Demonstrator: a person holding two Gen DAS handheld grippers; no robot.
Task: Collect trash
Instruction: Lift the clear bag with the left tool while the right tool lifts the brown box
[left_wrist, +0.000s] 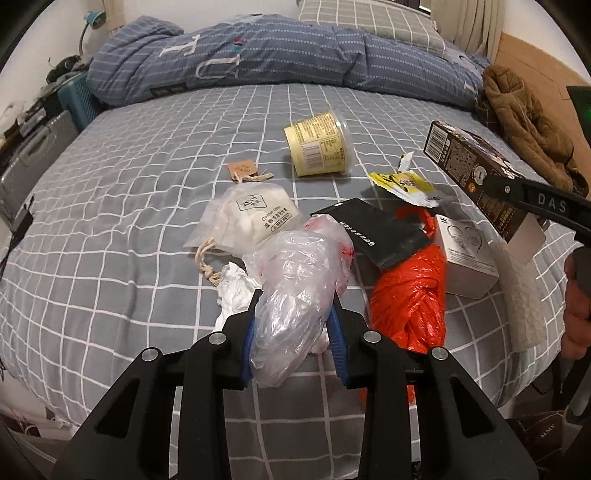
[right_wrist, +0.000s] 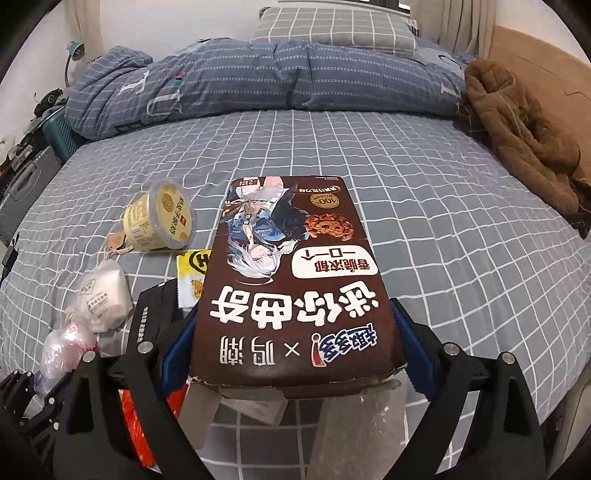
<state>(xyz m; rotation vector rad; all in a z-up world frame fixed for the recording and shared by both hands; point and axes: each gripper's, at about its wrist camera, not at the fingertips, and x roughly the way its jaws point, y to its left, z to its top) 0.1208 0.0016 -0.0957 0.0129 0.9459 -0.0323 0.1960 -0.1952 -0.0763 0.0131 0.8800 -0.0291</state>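
My left gripper (left_wrist: 295, 314) is shut on a crumpled clear plastic bag (left_wrist: 295, 280), held just above the grey checked bed (left_wrist: 129, 229). My right gripper (right_wrist: 295, 332) is shut on a brown cookie box (right_wrist: 291, 280) and holds it above the bed; the box also shows at the right of the left wrist view (left_wrist: 476, 173). On the bed lie a yellow cup (left_wrist: 319, 144), a cotton-pad pouch (left_wrist: 247, 218), a black packet (left_wrist: 373, 232), an orange plastic bag (left_wrist: 410, 299), a yellow wrapper (left_wrist: 402, 184), a white box (left_wrist: 465, 258) and a white tissue (left_wrist: 232, 288).
A folded blue duvet (left_wrist: 258, 55) lies across the far side of the bed, a brown coat (left_wrist: 524, 122) at the right. A suitcase (left_wrist: 33, 158) and clutter stand left of the bed. A bubble-wrap strip (left_wrist: 521, 291) lies near the white box.
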